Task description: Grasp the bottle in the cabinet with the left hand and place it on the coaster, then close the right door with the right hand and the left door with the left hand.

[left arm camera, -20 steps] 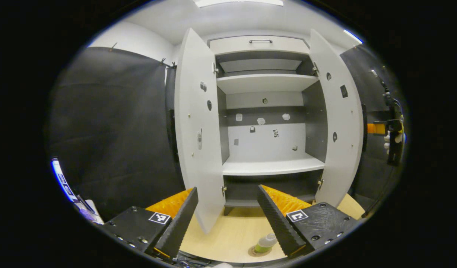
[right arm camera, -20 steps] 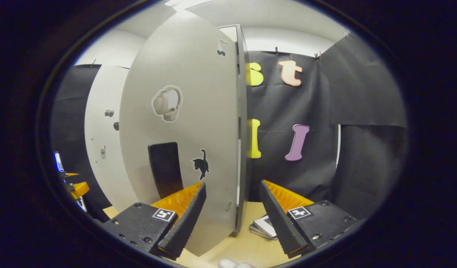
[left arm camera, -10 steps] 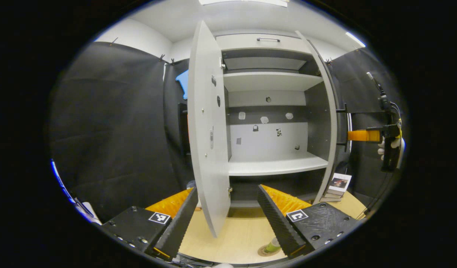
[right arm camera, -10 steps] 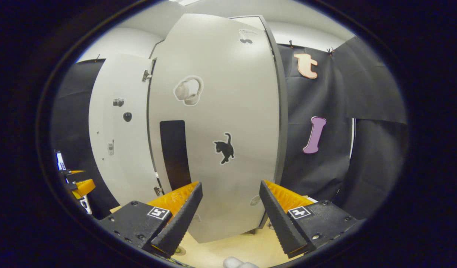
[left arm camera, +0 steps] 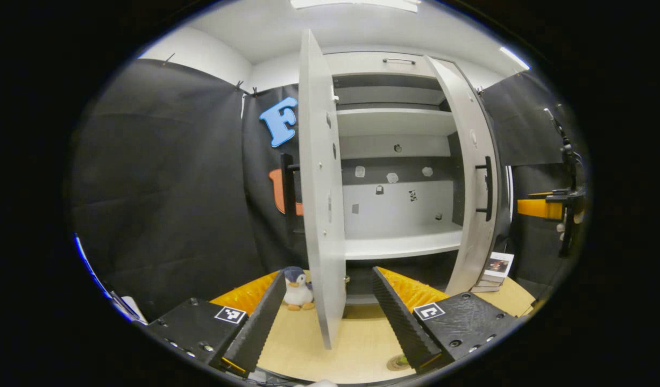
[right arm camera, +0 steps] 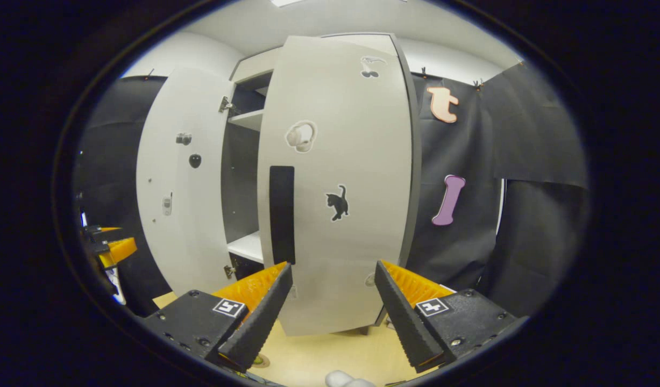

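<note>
The white cabinet (left arm camera: 399, 244) stands on the wooden table with bare shelves. Its left door (left arm camera: 320, 215) is open and edge-on to me, straight ahead of my open left gripper (left arm camera: 327, 277). Its right door (left arm camera: 469, 204) is partly swung in, black handle (left arm camera: 488, 188) outward. The coaster (left arm camera: 397, 363) peeks out beside my right-hand finger; the bottle on it is mostly hidden. In the right gripper view the right door (right arm camera: 340, 177) faces my open right gripper (right arm camera: 332, 269); the left door (right arm camera: 174, 188) stands open beyond. The right gripper (left arm camera: 542, 208) hangs right of that door, apart from it.
A penguin plush (left arm camera: 296, 287) sits on the table left of the left door. A stack of books (left arm camera: 496, 266) lies by the cabinet's right foot. The left gripper (right arm camera: 114, 250) appears at the far left of the right gripper view. Black cloth walls surround the booth.
The right door has swung from wide open towards the cabinet. The left gripper view has shifted, so the left door is now edge-on and the penguin has come into sight.
</note>
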A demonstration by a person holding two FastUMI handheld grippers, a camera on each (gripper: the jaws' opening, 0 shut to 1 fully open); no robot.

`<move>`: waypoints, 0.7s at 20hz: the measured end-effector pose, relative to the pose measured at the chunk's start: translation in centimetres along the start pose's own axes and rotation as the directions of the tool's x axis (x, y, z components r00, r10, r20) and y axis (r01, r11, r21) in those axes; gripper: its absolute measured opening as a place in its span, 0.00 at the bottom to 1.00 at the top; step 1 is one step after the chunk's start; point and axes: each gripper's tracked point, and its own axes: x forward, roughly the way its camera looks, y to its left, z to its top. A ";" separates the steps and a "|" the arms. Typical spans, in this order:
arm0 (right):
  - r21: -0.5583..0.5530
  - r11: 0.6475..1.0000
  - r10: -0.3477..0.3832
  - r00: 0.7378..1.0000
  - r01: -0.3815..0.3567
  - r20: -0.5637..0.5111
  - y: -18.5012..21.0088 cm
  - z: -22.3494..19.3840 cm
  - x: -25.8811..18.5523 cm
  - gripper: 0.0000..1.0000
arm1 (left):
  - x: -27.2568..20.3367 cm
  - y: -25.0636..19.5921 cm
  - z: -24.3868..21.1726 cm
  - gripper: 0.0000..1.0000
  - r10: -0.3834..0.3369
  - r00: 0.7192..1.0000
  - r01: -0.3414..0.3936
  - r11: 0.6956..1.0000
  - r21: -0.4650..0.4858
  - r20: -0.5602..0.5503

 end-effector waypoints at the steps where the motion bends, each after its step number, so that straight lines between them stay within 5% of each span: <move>1: 0.000 1.000 -0.003 1.000 0.003 -0.001 0.4 -0.3 -0.4 1.00 | 0.4 1.0 0.3 0.97 0.014 1.000 -0.014 1.000 0.004 0.006; 14: 0.106 0.990 -0.086 0.992 0.096 -0.094 5.4 -7.0 -7.7 1.00 | 8.1 13.0 6.4 0.97 0.074 0.992 -0.079 0.996 0.043 0.099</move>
